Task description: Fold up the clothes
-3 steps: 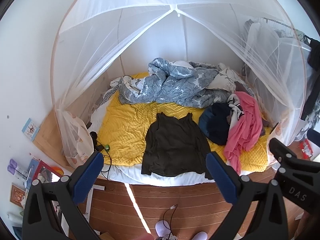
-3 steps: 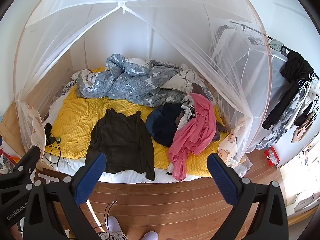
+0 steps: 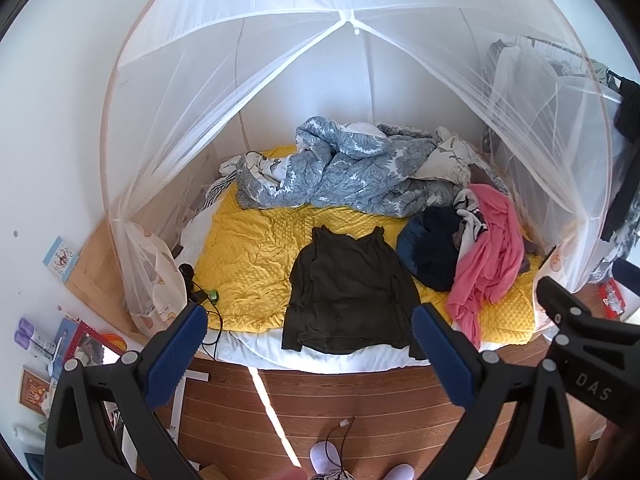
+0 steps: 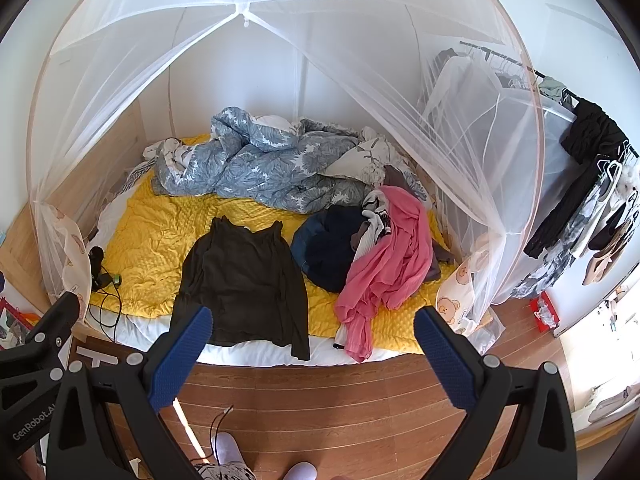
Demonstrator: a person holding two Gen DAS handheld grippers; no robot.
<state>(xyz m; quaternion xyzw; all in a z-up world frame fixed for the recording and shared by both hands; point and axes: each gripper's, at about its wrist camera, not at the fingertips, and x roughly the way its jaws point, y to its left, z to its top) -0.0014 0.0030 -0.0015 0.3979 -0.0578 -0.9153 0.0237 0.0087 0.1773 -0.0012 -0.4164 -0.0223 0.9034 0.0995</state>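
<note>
A dark olive long-sleeved top [image 3: 348,292] [image 4: 244,280] lies spread flat on the yellow bedspread [image 3: 248,256] [image 4: 152,248], its hem reaching the bed's near edge. To its right sit a navy garment [image 3: 432,252] [image 4: 328,252] and a pink garment [image 3: 492,256] [image 4: 392,256] in a heap. My left gripper [image 3: 310,354] is open and held above the wooden floor, short of the bed, nothing between its blue pads. My right gripper [image 4: 312,358] is open too, also over the floor in front of the bed. The right gripper's body shows at the left wrist view's right edge.
A white mosquito net [image 3: 352,60] [image 4: 248,40] domes over the bed, open toward me. A blue-grey floral duvet [image 3: 352,172] [image 4: 264,168] is bunched at the back. Cables and a charger [image 3: 200,296] lie at the bed's left edge. A clothes rack [image 4: 580,184] stands right. Feet in socks [image 3: 324,460] are on the floor.
</note>
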